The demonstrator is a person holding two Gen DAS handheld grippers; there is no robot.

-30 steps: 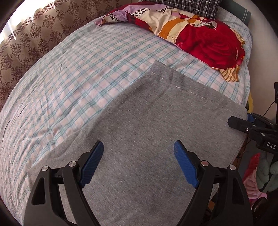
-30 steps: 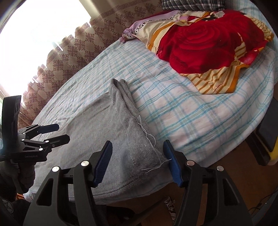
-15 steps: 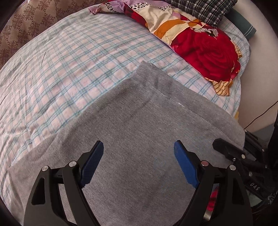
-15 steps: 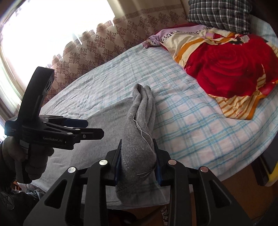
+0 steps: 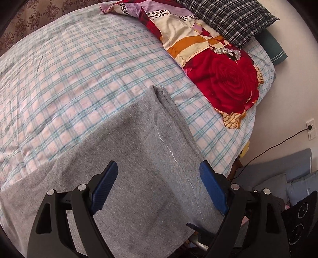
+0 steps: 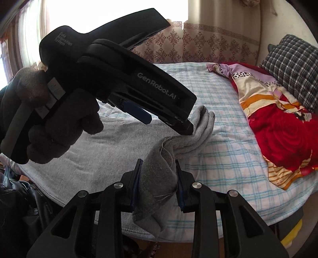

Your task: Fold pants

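Observation:
Grey pants (image 5: 139, 158) lie spread across the near part of a plaid bed sheet (image 5: 79, 79). My left gripper (image 5: 159, 172) hovers just above them, its blue pads wide apart and open with nothing gripped. The right gripper (image 6: 159, 164) is shut on a bunched-up edge of the pants (image 6: 111, 146) and holds it raised off the bed, loose threads dangling. In the right wrist view, a dark-gloved hand (image 6: 49, 123) holds the left gripper's black body close in front, over the pants. The lifted edge runs as a ridge toward the middle of the bed.
A red floral blanket (image 5: 224, 79) and a checked pillow (image 5: 228, 17) lie at the head of the bed. A patterned curtain (image 6: 198, 45) hangs behind the bed. Right of it a wall socket (image 5: 310, 127) with a cable sits above grey cushions (image 5: 288, 178).
The right gripper closed on the pants' edge, then lifted and rolled with it. The left gripper shifted and now looms close in the right view, still open.

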